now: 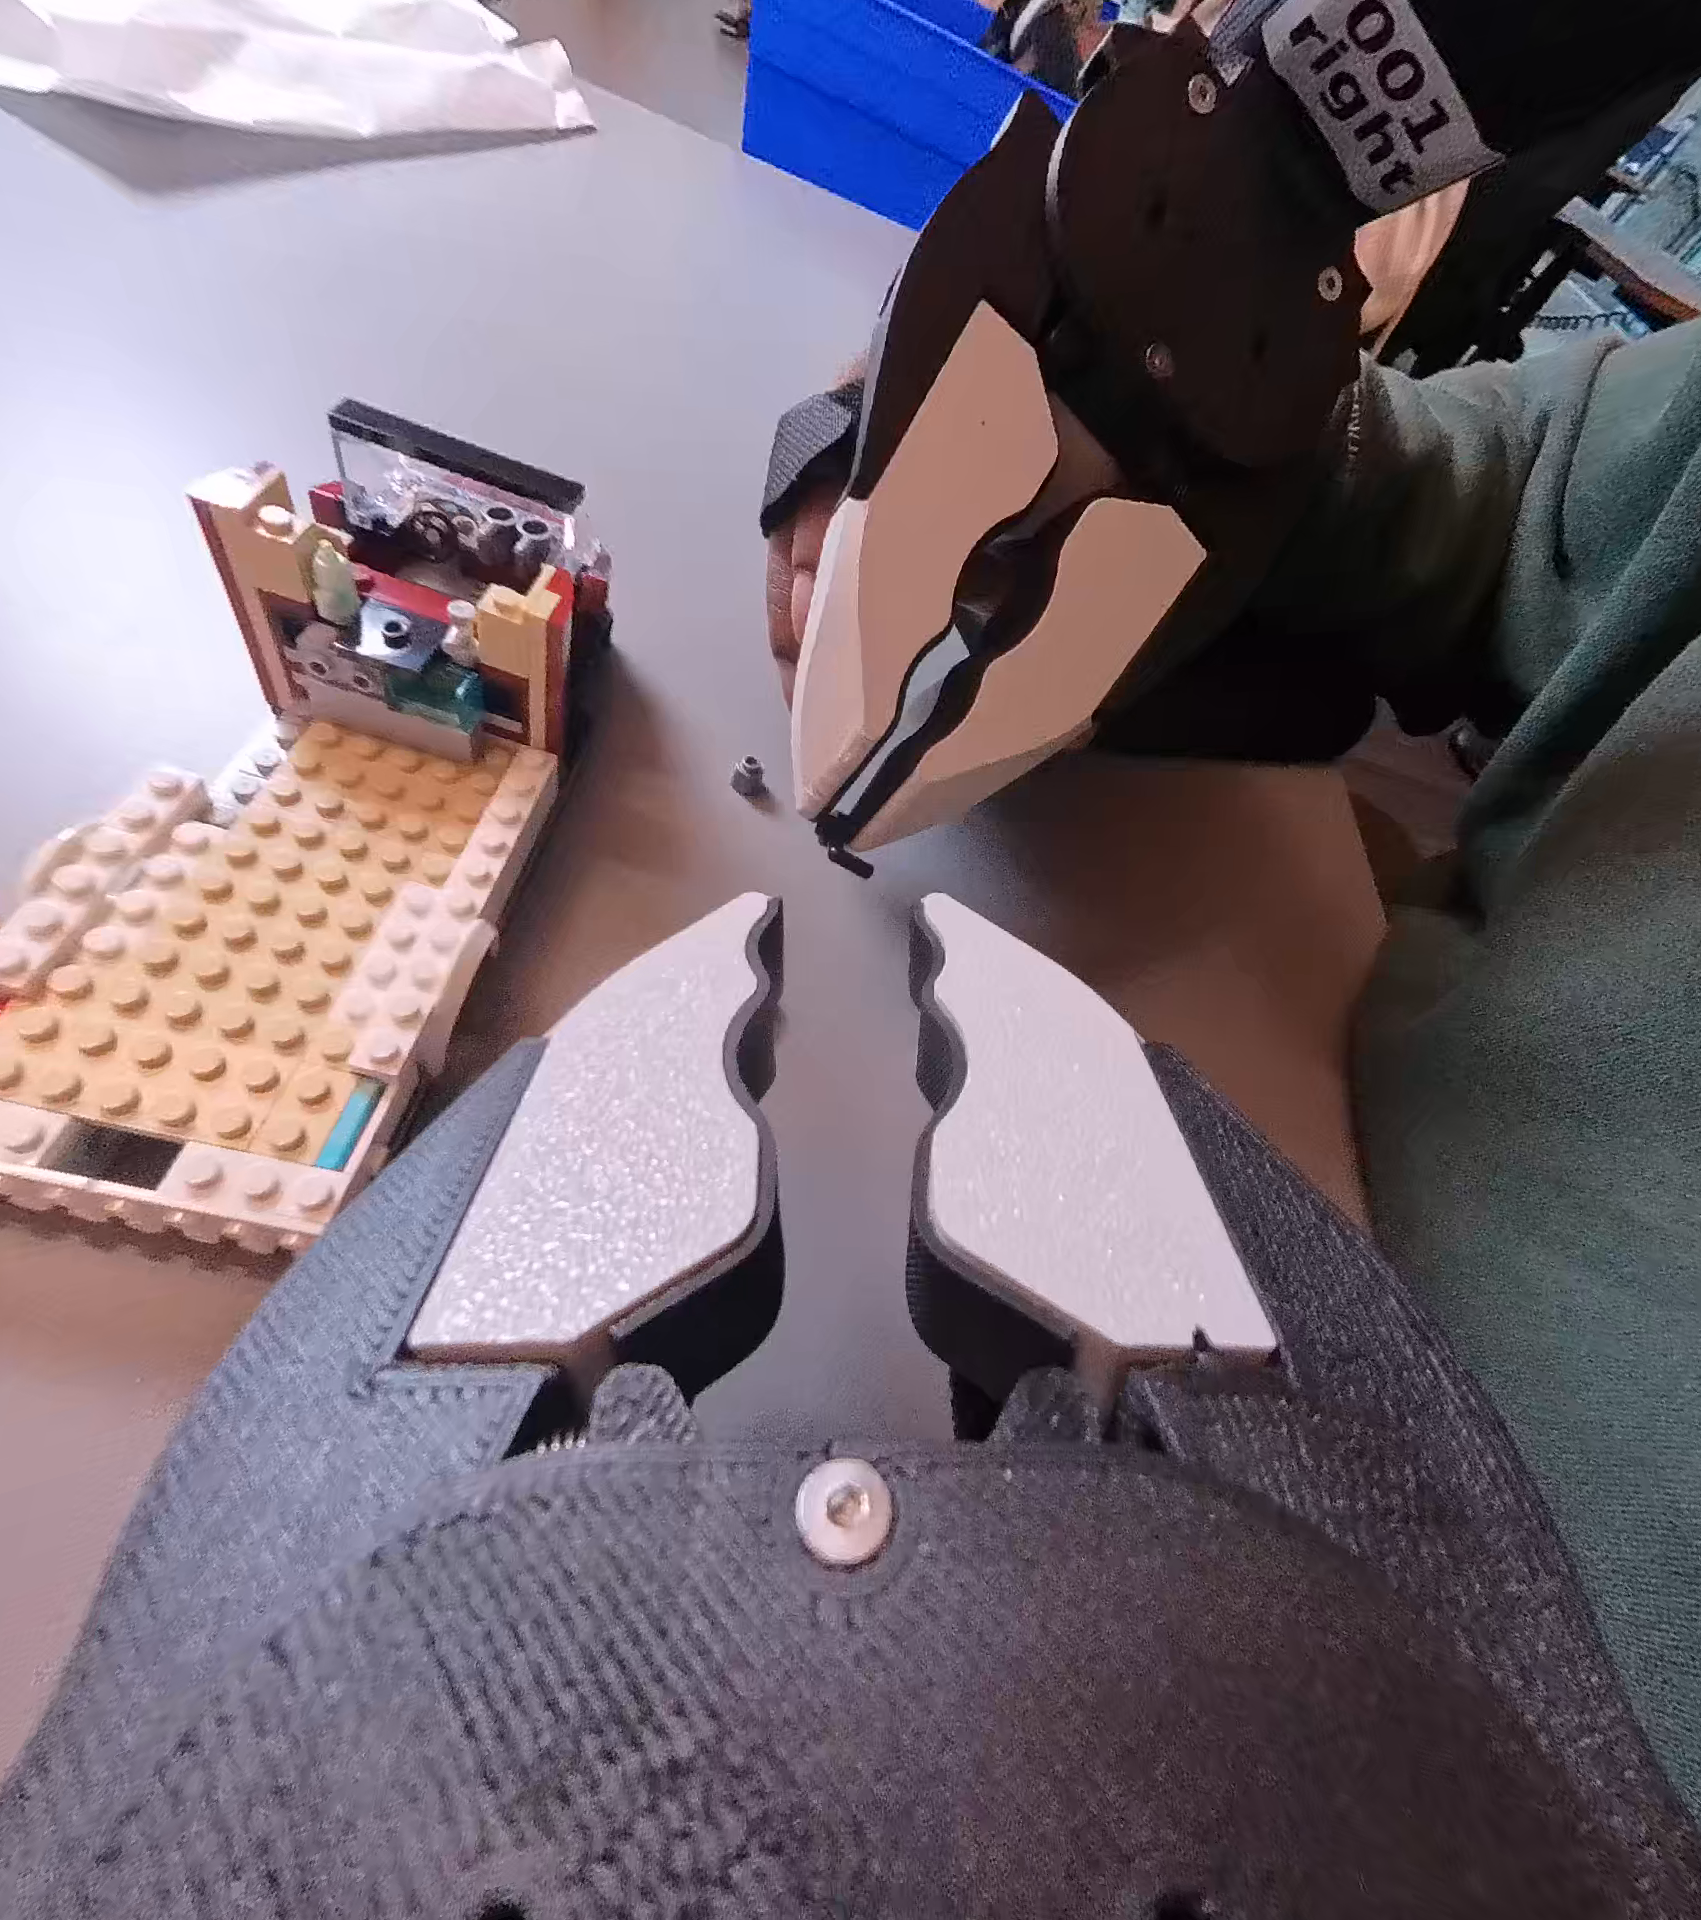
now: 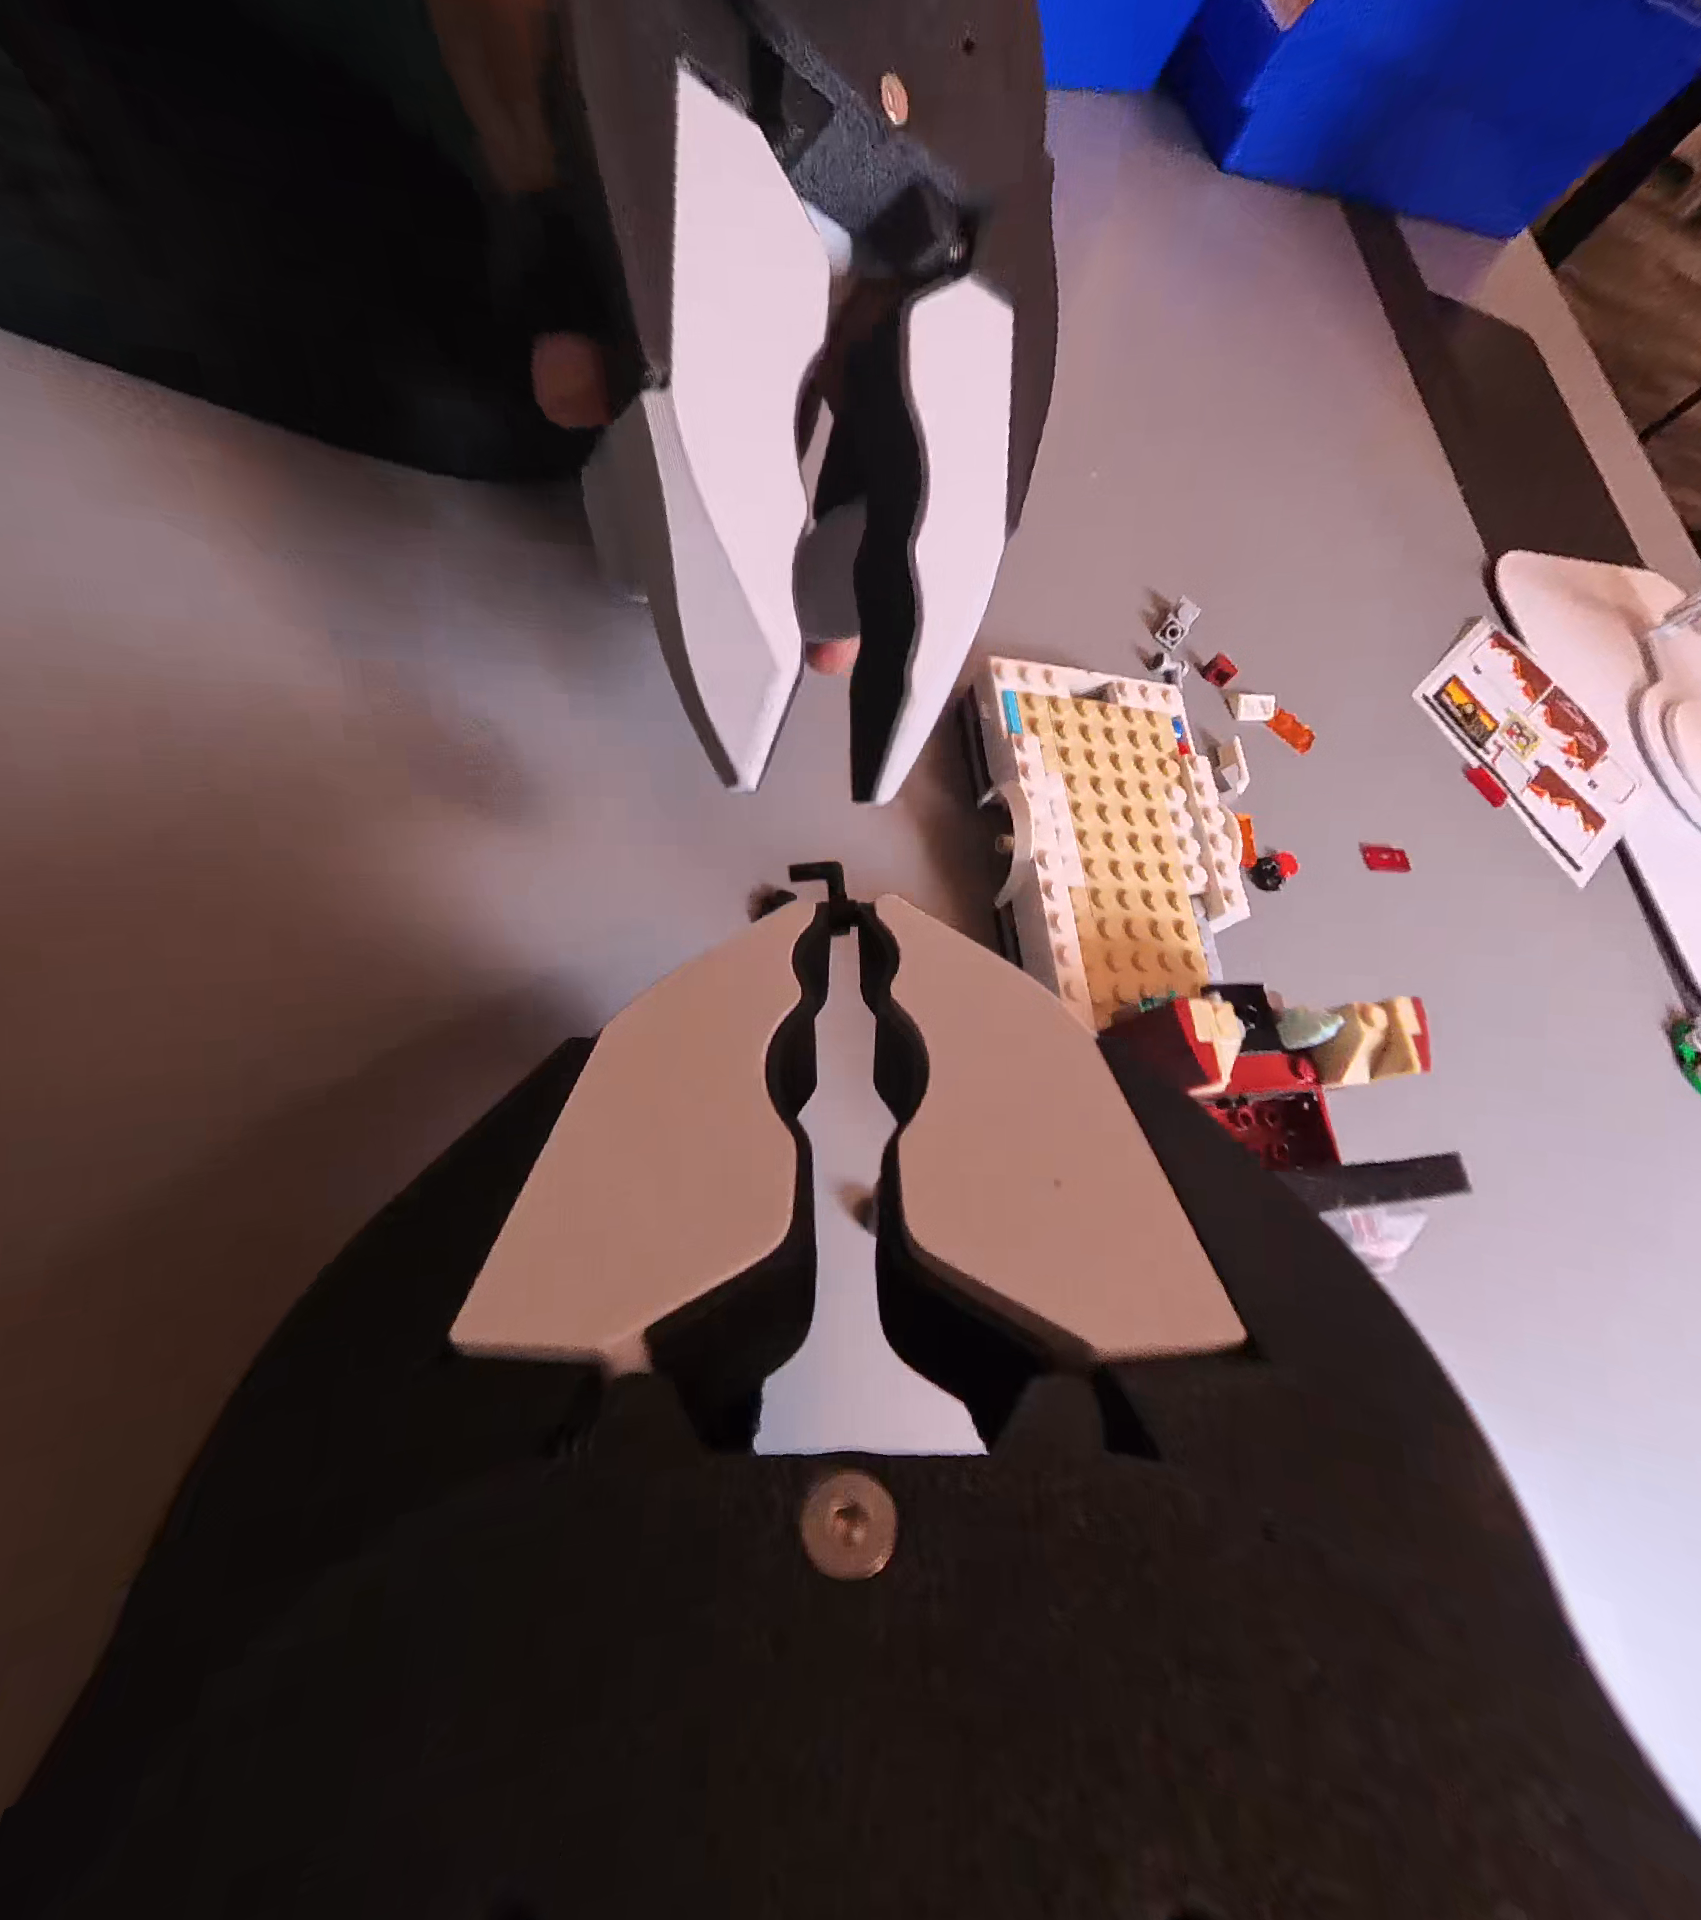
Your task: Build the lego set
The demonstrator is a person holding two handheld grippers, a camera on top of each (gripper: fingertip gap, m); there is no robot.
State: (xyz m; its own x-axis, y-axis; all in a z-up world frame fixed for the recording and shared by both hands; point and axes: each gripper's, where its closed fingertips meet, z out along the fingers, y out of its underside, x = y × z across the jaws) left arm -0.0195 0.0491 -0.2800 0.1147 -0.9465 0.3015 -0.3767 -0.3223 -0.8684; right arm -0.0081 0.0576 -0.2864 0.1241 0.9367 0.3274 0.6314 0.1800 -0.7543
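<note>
While the right hand-held gripper pinches a thin black hooked piece just off the counter, the left hand-held gripper faces it, jaws apart, empty. Lego build sits beside both.

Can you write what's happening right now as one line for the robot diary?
left tool: open, empty | right tool: shut on thin black piece | tan build: on table, untouched | small dark stud: loose on table

Each wrist camera looks closely down its own fingers, facing the other; both share the lego build.
</note>
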